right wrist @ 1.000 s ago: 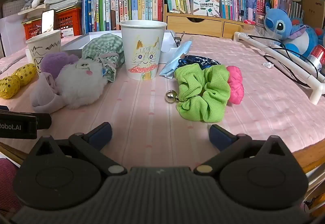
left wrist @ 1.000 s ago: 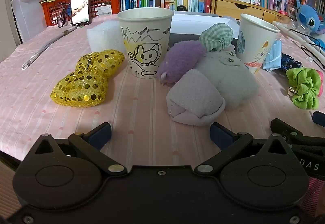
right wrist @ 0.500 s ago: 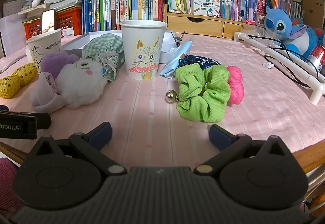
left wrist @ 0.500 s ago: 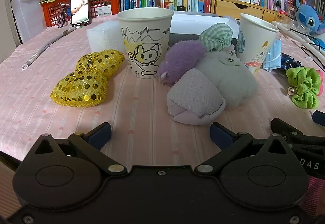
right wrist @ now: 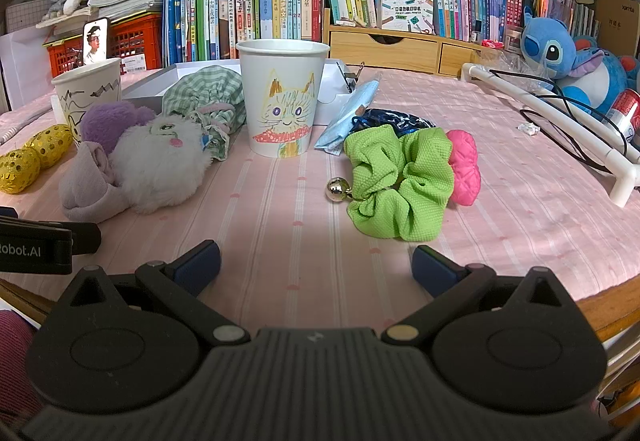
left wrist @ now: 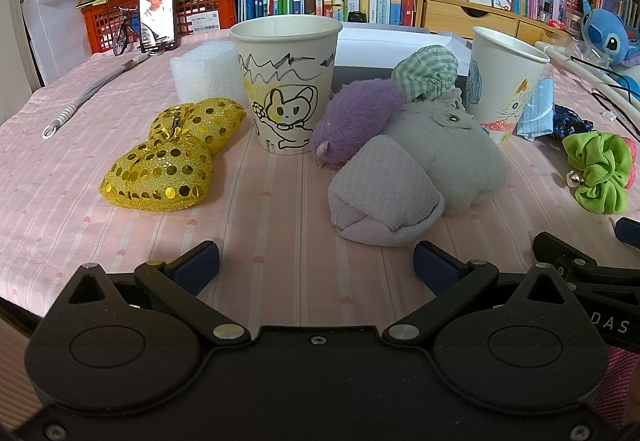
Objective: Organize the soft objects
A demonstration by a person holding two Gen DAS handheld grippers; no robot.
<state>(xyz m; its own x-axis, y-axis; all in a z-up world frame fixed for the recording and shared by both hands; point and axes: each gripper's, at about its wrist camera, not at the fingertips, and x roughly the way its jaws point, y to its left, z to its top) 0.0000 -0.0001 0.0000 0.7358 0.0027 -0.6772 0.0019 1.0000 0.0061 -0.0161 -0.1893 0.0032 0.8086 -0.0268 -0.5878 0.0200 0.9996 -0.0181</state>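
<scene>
Two paper cups stand on the pink tablecloth: one with a rabbit drawing and one with a cat drawing. Between them lie a lilac rolled cloth, a grey-white fluffy toy, a purple plush and a green checked pouch. A gold sequin bow lies left of the rabbit cup. A green scrunchie with a bell and a pink piece lie right of the cat cup. My left gripper and right gripper stand open near the table's front edge, holding nothing.
A white foam block, a phone on a stand, a blue face mask and a dark blue item lie on the table. A white pipe with black cable runs along the right. Books and a blue plush line the back.
</scene>
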